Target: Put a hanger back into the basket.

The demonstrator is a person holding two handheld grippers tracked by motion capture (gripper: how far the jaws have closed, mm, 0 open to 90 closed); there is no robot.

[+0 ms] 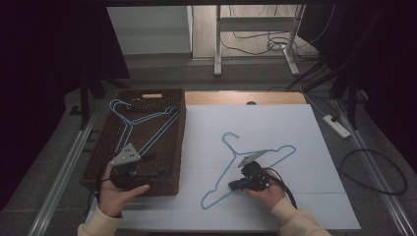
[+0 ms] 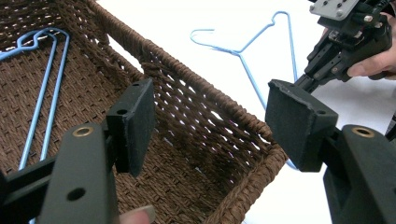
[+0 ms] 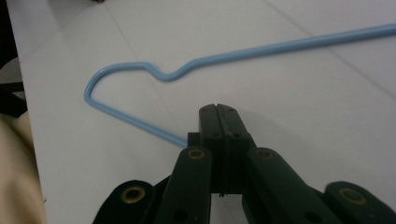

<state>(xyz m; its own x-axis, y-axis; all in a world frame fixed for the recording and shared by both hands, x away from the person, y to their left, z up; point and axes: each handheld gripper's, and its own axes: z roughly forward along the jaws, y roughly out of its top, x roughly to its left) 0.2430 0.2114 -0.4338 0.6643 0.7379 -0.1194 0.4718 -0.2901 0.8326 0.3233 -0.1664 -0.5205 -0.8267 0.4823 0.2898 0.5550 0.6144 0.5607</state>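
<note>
Hanger: a light-blue wire clothes hanger (image 1: pixel 255 164) lies flat on the white tabletop (image 1: pixel 275 128), right of the basket, hook toward the far side.
Right gripper: the right gripper (image 1: pixel 235 185) has its black jaws pressed together on the hanger's lower wire, near the bent shoulder end (image 3: pixel 140 100).
Left gripper: the left gripper (image 2: pixel 210 126) hovers over the near part of the basket, jaws spread wide with nothing between the pads.
Basket: a dark-brown woven rectangular basket (image 1: pixel 178 147) sits at the table's left edge, with more blue wire hangers (image 1: pixel 142 125) lying inside.
Surface: white panels with faint seams, and a wooden strip (image 1: pixel 246 98) along the far edge.
Room: grey floor beyond, a metal-legged stand (image 1: pixel 217 46), loose black cables (image 1: pixel 373 169) and a white power strip (image 1: pixel 337 125) at right, dark drapes on both sides.
</note>
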